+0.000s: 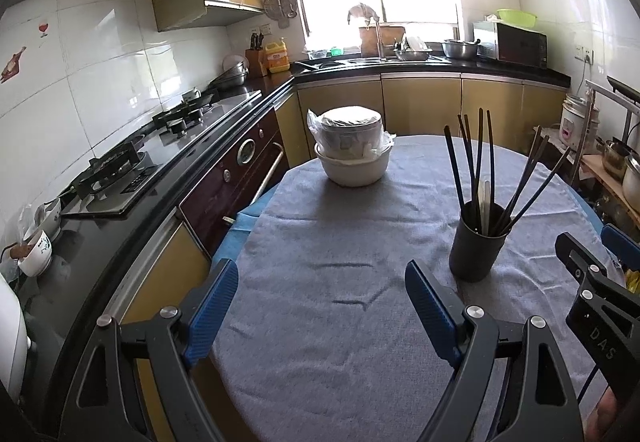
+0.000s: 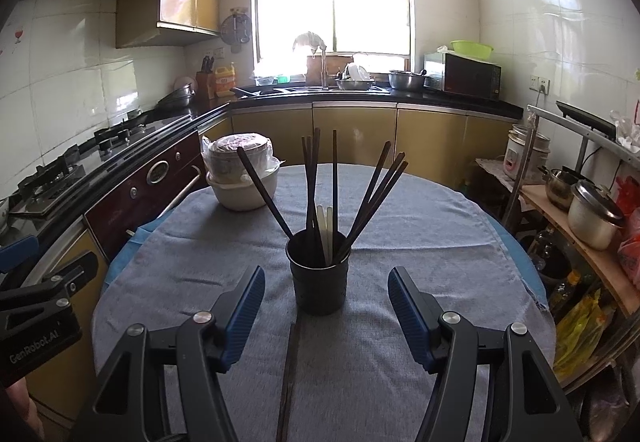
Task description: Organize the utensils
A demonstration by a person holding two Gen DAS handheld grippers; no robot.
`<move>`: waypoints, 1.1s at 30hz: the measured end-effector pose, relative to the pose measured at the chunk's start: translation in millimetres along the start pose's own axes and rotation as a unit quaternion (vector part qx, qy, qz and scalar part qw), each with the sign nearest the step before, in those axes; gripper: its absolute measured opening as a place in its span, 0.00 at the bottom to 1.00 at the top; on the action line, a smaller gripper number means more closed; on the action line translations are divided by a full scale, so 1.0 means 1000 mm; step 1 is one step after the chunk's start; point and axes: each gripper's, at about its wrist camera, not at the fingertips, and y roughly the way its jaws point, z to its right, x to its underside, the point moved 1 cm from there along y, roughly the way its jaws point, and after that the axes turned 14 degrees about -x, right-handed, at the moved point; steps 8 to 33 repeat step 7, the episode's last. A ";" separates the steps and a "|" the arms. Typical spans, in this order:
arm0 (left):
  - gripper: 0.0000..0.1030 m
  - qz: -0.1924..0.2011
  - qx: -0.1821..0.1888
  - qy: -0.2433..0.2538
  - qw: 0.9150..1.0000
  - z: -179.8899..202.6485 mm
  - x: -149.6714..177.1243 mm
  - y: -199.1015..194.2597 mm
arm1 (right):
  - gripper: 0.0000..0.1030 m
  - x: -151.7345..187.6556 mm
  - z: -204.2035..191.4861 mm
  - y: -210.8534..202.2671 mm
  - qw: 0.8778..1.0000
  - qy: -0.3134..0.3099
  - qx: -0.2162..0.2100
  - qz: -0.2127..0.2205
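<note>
A black utensil cup (image 2: 319,276) stands on the round table's grey cloth (image 2: 420,226) with several dark chopsticks (image 2: 334,177) and pale ones (image 2: 325,230) upright in it. It also shows in the left wrist view (image 1: 476,244). A pair of dark chopsticks (image 2: 289,374) lies flat on the cloth between my right gripper's fingers. My right gripper (image 2: 326,282) is open just in front of the cup. My left gripper (image 1: 320,278) is open and empty over the cloth, left of the cup.
A stack of white bowls wrapped in plastic (image 1: 352,149) sits at the table's far side. A stove counter (image 1: 132,169) runs along the left. A shelf with pots (image 2: 592,209) stands close on the right. The right gripper's body (image 1: 600,306) shows at the left view's right edge.
</note>
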 end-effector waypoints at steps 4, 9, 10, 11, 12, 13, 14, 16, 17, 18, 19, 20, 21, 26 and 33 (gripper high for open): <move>0.83 -0.003 0.015 -0.005 1.000 0.005 0.000 0.008 | 0.66 0.001 0.004 0.003 1.000 0.001 -0.003 0.001; 0.83 -0.030 0.036 0.008 0.999 0.021 0.008 0.036 | 0.66 0.005 0.017 0.010 1.000 0.012 -0.003 -0.006; 0.83 -0.030 0.036 0.008 0.999 0.021 0.008 0.036 | 0.66 0.005 0.017 0.010 1.000 0.012 -0.003 -0.006; 0.83 -0.030 0.036 0.008 0.999 0.021 0.008 0.036 | 0.66 0.005 0.017 0.010 1.000 0.012 -0.003 -0.006; 0.83 -0.030 0.036 0.008 0.999 0.021 0.008 0.036 | 0.66 0.005 0.017 0.010 1.000 0.012 -0.003 -0.006; 0.83 -0.030 0.036 0.008 0.999 0.021 0.008 0.036 | 0.66 0.005 0.017 0.010 1.000 0.012 -0.003 -0.006; 0.83 -0.030 0.036 0.008 0.999 0.021 0.008 0.036 | 0.66 0.005 0.017 0.010 1.000 0.012 -0.003 -0.006; 0.83 -0.030 0.036 0.008 0.999 0.021 0.008 0.036 | 0.66 0.005 0.017 0.010 1.000 0.012 -0.003 -0.006; 0.83 -0.030 0.036 0.008 0.999 0.021 0.008 0.036 | 0.66 0.005 0.017 0.010 1.000 0.012 -0.003 -0.006; 0.83 -0.030 0.036 0.008 0.999 0.021 0.008 0.036 | 0.66 0.005 0.017 0.010 1.000 0.012 -0.003 -0.006; 0.83 -0.030 0.036 0.008 0.999 0.021 0.008 0.036 | 0.66 0.005 0.017 0.010 1.000 0.012 -0.003 -0.006; 0.83 -0.030 0.036 0.008 0.999 0.021 0.008 0.036 | 0.66 0.005 0.017 0.010 1.000 0.012 -0.003 -0.006; 0.83 -0.030 0.036 0.008 0.999 0.021 0.008 0.036 | 0.66 0.005 0.017 0.010 1.000 0.012 -0.003 -0.006; 0.83 -0.030 0.036 0.008 0.999 0.021 0.008 0.036 | 0.66 0.005 0.017 0.010 1.000 0.012 -0.003 -0.006; 0.83 -0.030 0.036 0.008 0.999 0.021 0.008 0.036 | 0.66 0.005 0.017 0.010 1.000 0.012 -0.003 -0.006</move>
